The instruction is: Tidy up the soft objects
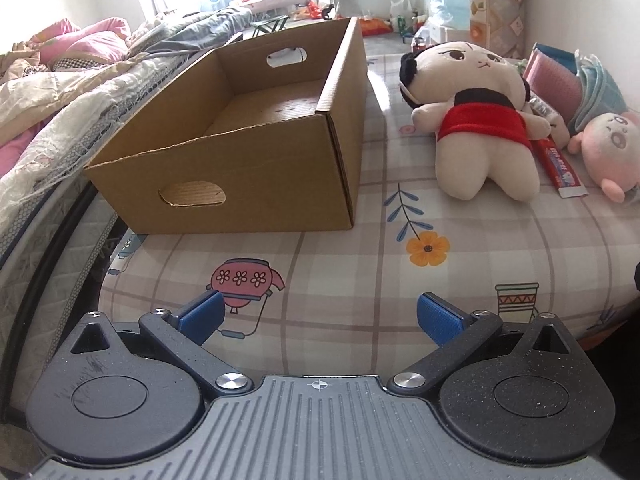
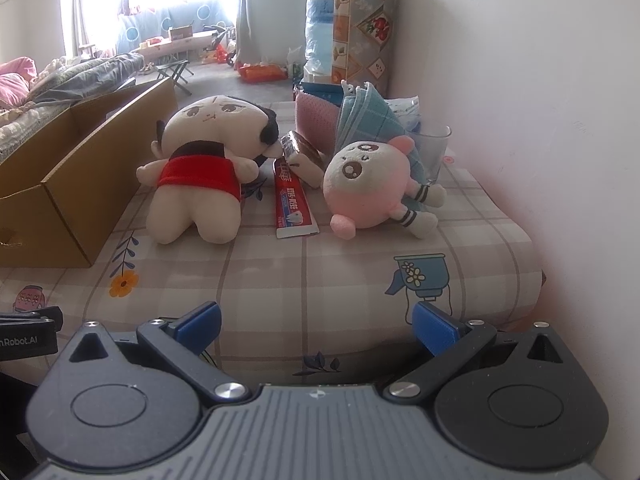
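Currently two plush dolls (image 2: 204, 172) (image 2: 372, 184) are lying beside one cardboard box (image 1: 240, 152) and one toothpaste tube (image 2: 292, 204); left gripper (image 1: 320, 316) and right gripper (image 2: 316, 324) are hovering wide open, gripping nothing.

Toothpaste tube (image 2: 294, 202) and wrapped snack (image 2: 302, 152) between dolls; glass cup (image 2: 434, 152) by wall.

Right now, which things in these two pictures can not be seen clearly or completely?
- Glass cup: right wrist view, its lower part is hidden behind the pink doll.
- Toothpaste tube: left wrist view, its upper end is covered by the red-shirt doll.
- Cardboard box: right wrist view, cut off by the left edge; its floor is not visible.
- Snack pack: right wrist view, print too small to read.
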A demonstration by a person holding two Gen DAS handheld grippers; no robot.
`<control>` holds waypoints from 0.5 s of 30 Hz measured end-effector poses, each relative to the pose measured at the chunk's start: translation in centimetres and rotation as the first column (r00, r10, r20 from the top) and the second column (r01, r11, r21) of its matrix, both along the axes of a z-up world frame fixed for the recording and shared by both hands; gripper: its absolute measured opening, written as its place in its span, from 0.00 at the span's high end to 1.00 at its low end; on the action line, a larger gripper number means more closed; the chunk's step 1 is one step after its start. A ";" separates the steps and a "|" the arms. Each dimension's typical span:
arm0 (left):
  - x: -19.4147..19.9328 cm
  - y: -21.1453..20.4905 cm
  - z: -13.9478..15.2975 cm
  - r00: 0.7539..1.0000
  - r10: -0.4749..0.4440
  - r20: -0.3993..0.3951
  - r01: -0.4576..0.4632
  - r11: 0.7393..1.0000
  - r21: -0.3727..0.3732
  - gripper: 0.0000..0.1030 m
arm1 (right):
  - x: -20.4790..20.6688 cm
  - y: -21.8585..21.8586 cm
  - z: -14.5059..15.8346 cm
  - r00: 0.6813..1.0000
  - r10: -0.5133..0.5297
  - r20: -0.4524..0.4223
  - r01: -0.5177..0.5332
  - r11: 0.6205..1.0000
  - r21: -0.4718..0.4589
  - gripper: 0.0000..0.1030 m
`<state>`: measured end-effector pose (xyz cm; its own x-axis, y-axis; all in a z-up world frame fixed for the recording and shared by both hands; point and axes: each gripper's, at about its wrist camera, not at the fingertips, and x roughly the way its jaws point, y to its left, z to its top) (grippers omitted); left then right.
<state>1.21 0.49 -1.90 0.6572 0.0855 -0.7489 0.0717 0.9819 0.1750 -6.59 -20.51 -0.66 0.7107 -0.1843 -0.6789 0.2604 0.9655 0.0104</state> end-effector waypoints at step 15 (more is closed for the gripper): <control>1.1 -3.3 2.1 0.943 -0.298 0.146 0.310 0.948 -0.068 0.00 | 0.2 -5.9 -0.2 0.979 -0.006 0.204 -0.007 0.998 0.063 0.00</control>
